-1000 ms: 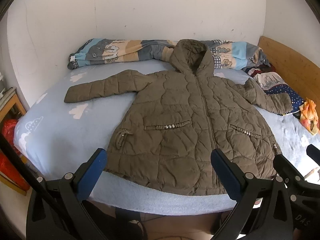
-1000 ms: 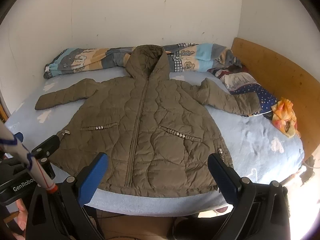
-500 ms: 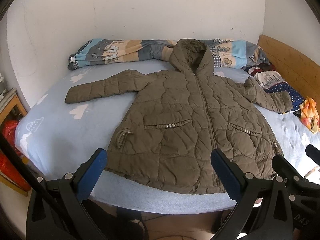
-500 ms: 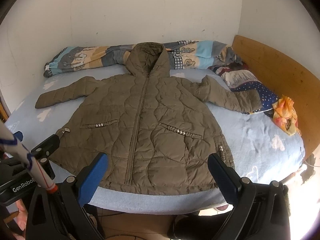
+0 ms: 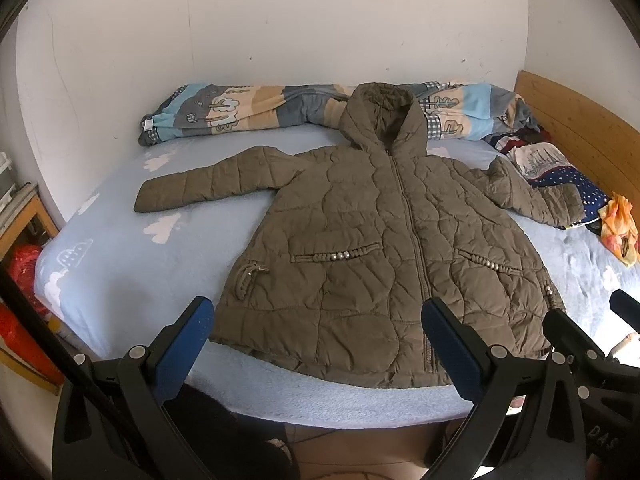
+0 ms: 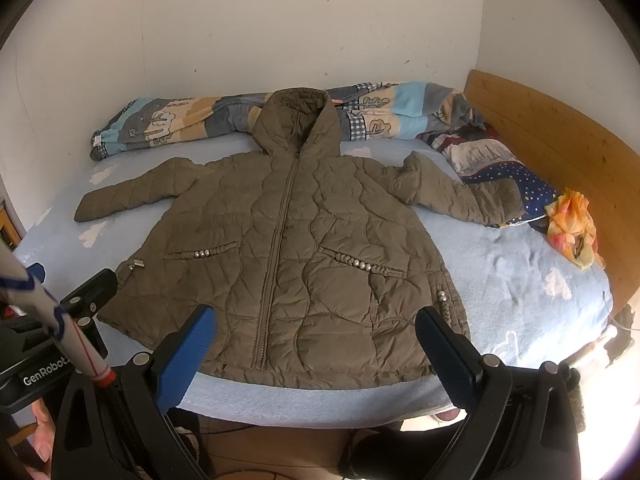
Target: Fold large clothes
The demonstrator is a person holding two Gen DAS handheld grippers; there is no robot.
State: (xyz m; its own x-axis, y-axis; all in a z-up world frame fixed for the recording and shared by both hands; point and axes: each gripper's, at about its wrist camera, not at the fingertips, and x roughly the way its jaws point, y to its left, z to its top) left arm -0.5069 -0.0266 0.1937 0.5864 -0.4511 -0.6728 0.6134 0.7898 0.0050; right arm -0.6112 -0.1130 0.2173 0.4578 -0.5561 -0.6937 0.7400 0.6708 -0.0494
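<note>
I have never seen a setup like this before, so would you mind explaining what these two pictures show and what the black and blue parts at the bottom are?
Each picture comes from a fisheye camera mounted on a handheld two-finger gripper; a person holds one in each hand. The black arms with blue pads are the gripper fingers. One view looks along the left gripper, the other along the right gripper. Both are open and hold nothing. Ahead is a bed with a light blue sheet. A brown quilted hooded jacket lies spread flat on it, zipped, sleeves out. A rolled patterned blanket lies along the wall, beyond the hood.
</note>
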